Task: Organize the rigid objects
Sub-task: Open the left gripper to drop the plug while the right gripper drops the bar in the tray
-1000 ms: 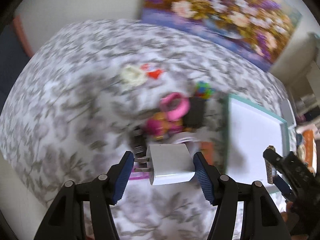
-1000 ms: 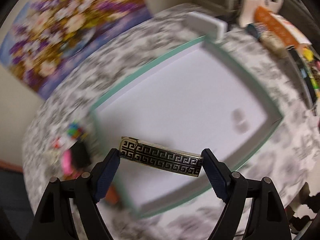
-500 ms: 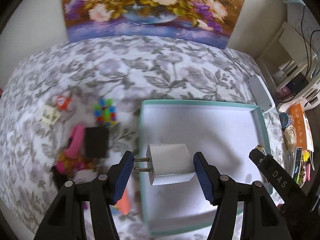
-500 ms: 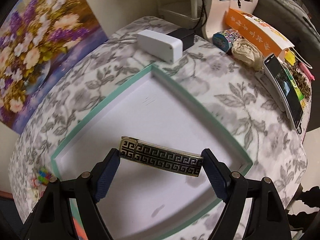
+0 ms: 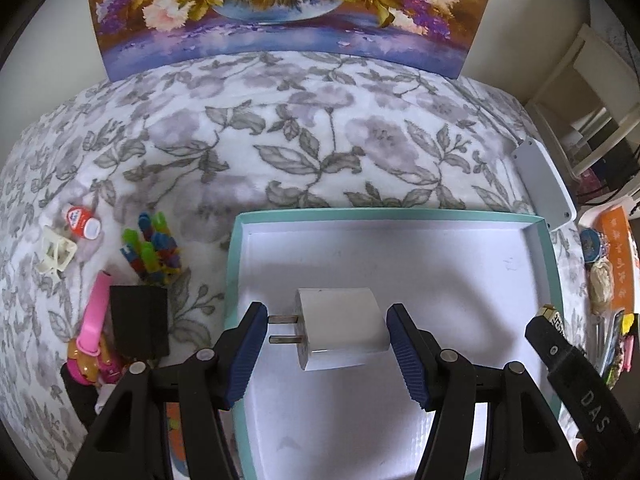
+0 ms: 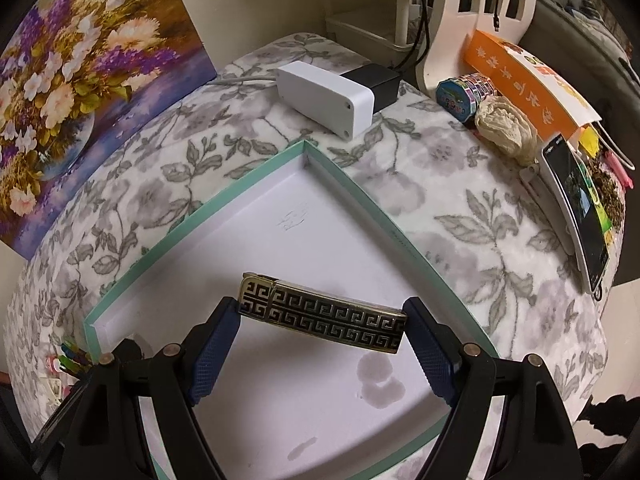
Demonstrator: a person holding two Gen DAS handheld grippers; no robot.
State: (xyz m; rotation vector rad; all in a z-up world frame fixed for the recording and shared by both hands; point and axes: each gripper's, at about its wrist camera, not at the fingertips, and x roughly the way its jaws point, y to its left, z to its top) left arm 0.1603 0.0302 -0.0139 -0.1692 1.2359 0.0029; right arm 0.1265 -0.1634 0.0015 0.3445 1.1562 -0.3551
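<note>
Grey-leaved floral cloth covers the desk [image 5: 304, 140], with a flower painting [image 5: 288, 4] propped against the wall at its far side and a shallow teal-rimmed tray [image 5: 236, 264] lying directly beneath both grippers.

What the coming move seems to turn on is that each held thing already hangs over the tray's white floor, so the way to go is straight down from each gripper, not sideways. The left gripper [image 5: 324, 336] is clamped on a white charger plug [image 5: 342, 328], its long axis running across from pad to pad, two metal prongs pointing toward the left pad, which presses their tips. It sits above the tray's left part, just inside the rim.

The right gripper [image 6: 322, 328] is clamped on a flat gold-and-black clip [image 6: 322, 314], a slim bar with a Greek-key pattern, held end to end between the pads and dipping slightly to the right. It hovers over the tray's right half; I cannot tell how high.

Left of the left gripper, outside the tray, a black box [image 5: 138, 320], a pink watch [image 5: 94, 336] and colourful clips [image 5: 154, 254] wait on the cloth, nearer the left hand
</note>
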